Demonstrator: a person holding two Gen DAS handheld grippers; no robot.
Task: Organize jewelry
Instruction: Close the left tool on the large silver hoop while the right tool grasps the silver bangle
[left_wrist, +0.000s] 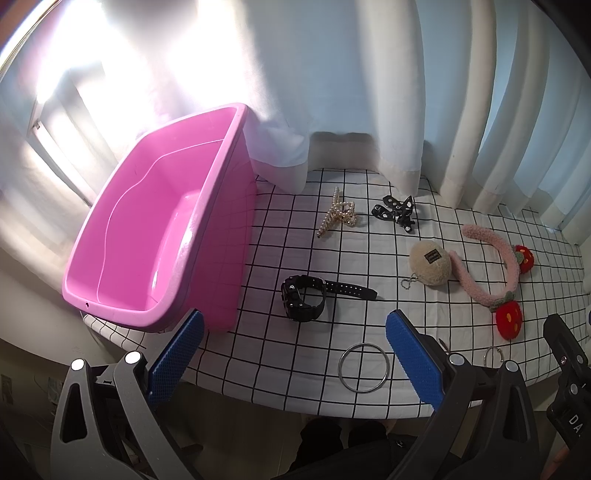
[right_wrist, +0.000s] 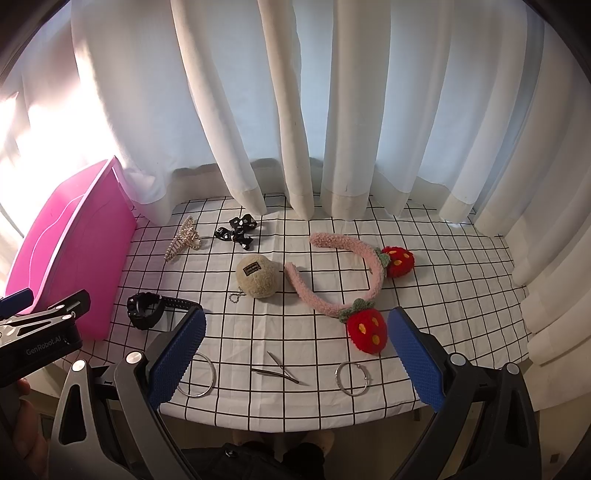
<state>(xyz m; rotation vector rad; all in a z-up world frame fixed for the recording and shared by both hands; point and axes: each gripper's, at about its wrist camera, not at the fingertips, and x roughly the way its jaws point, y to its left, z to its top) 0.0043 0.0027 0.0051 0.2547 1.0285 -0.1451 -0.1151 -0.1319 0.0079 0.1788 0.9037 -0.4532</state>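
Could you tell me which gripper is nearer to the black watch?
Left. The left gripper hangs open just before the watch, which lies beside the pink tub; the right gripper is open over toward the strawberry headband.

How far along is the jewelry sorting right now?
Nothing looks done: the pink plastic bin is empty. Nothing is in hand; left gripper and right gripper are open. Left: black wristwatch, pearl hair claw, fuzzy pink strawberry headband and silver bangle on the checked cloth.

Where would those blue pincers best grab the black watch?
Probably the strap tail: it lies flat and straight, pointing away from the bin, with bare cloth either side. Come from above, fingers across its width. The watch body is bulkier.
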